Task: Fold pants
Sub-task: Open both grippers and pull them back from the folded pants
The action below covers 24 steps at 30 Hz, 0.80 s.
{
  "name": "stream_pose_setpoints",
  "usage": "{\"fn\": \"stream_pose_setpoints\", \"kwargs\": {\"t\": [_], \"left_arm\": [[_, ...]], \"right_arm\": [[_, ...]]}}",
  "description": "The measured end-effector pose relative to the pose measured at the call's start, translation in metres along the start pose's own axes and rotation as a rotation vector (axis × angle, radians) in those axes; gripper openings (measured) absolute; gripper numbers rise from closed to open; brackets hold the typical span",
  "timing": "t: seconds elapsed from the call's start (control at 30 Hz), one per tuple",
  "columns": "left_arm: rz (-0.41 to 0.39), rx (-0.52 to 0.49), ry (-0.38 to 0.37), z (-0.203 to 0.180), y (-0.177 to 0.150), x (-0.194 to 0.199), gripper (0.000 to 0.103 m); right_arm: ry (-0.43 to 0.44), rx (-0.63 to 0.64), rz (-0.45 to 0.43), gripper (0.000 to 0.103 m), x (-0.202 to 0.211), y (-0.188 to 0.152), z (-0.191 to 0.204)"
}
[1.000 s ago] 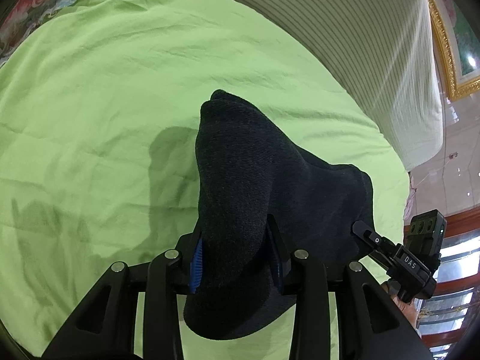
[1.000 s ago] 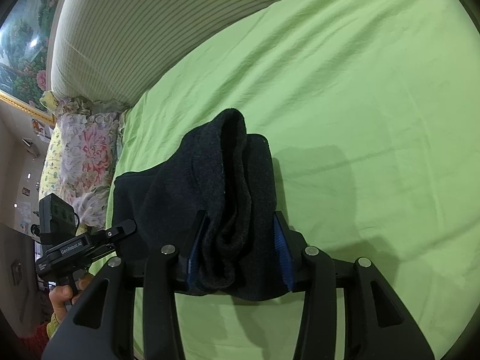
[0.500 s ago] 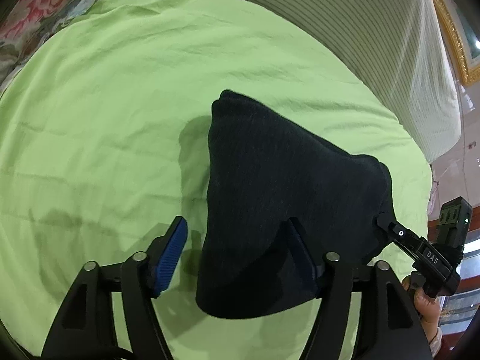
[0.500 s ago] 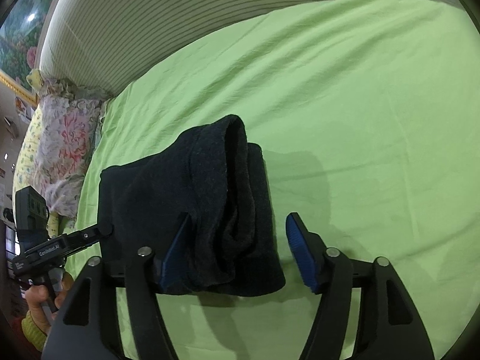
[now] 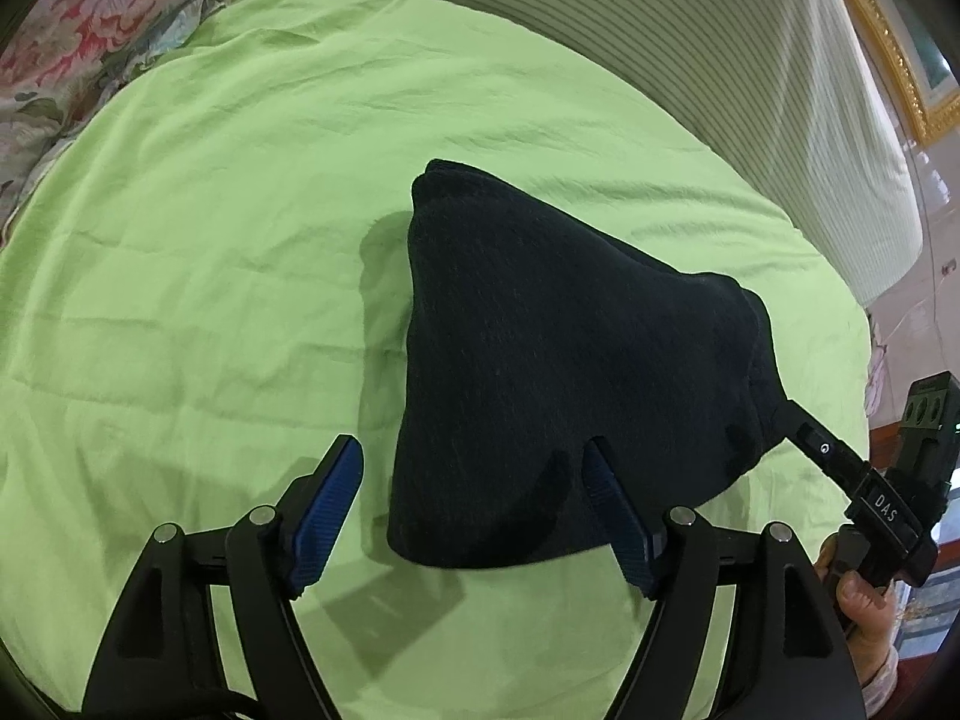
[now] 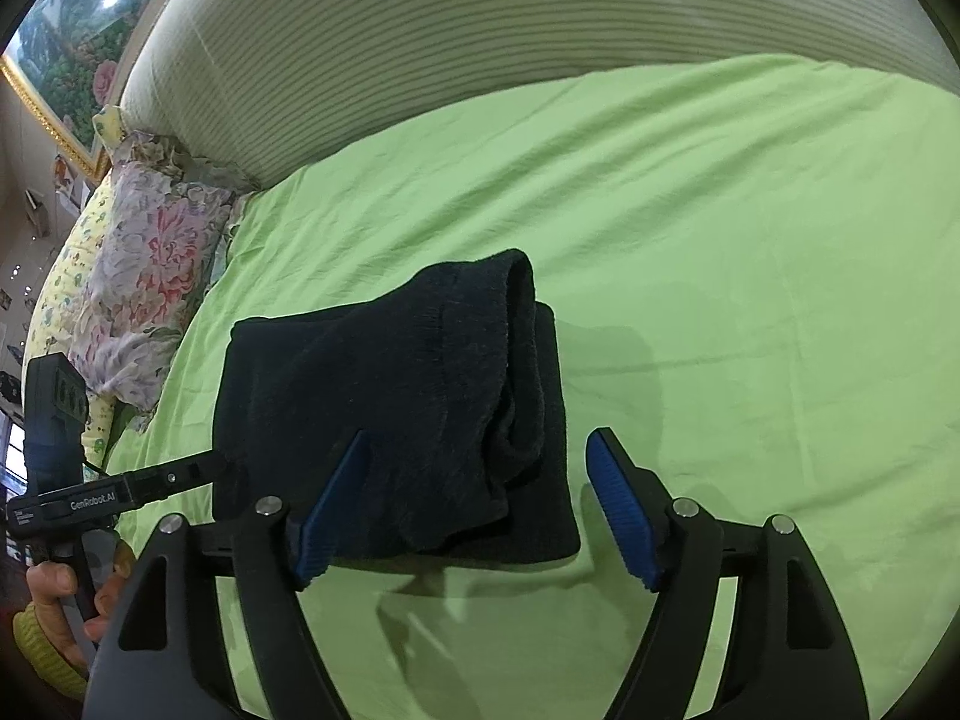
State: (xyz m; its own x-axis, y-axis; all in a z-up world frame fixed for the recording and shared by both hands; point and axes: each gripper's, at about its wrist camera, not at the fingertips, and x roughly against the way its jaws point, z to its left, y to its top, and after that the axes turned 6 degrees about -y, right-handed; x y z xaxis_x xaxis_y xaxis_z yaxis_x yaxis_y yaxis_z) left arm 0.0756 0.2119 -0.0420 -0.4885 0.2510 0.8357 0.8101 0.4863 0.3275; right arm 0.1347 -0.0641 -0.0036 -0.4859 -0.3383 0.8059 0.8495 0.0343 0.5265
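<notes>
The dark pants (image 5: 558, 348) lie folded in a thick bundle on the green bedsheet (image 5: 210, 240). In the right wrist view the bundle (image 6: 390, 420) shows stacked layers with a rolled edge at its right. My left gripper (image 5: 474, 486) is open, its jaws spread around the bundle's near edge, holding nothing. My right gripper (image 6: 480, 480) is open too, its jaws spread around the near right corner of the bundle. Each gripper shows in the other's view, the right one (image 5: 840, 468) at the bundle's right corner, the left one (image 6: 144, 486) at its left edge.
A striped headboard cushion (image 5: 750, 72) runs along the back of the bed. A floral pillow (image 6: 144, 276) lies at the bed's side. Green sheet (image 6: 750, 270) stretches around the bundle.
Both grippers were shut on the pants a second ago. They have opened and let go, and the bundle has settled flat on the sheet. Both grippers have drawn back slightly.
</notes>
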Motion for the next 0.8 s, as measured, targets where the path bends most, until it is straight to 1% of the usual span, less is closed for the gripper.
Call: {"fn": "stream_pose_setpoints", "kwargs": {"t": [0.17,0.27,0.37,0.43,0.53,0.67,0.8], "left_arm": [[-0.034,-0.017,0.015,-0.006,-0.014,0.010,0.077],[-0.053,-0.040,0.043,-0.011,-0.024,0.015,0.080],[-0.064,-0.057,0.072,-0.017,-0.033,0.018,0.080],[-0.085,-0.072,0.105,-0.021,-0.041,0.021,0.080],[-0.120,-0.104,0.135,-0.028,-0.049,0.025,0.080],[-0.158,-0.144,0.154,-0.037,-0.058,0.031,0.080],[-0.161,-0.185,0.169,-0.046,-0.068,0.031,0.081]], "right_arm": [[-0.010,0.034,-0.056,0.078,0.013,-0.007,0.002],[-0.004,0.057,-0.085,0.080,0.020,-0.014,0.005],[-0.011,0.095,-0.095,0.081,0.024,-0.020,0.012],[-0.017,0.125,-0.097,0.082,0.026,-0.025,0.017],[-0.031,0.173,-0.108,0.082,0.028,-0.031,0.026],[-0.032,0.228,-0.129,0.085,0.031,-0.042,0.035],[-0.047,0.261,-0.142,0.085,0.033,-0.051,0.041]]}}
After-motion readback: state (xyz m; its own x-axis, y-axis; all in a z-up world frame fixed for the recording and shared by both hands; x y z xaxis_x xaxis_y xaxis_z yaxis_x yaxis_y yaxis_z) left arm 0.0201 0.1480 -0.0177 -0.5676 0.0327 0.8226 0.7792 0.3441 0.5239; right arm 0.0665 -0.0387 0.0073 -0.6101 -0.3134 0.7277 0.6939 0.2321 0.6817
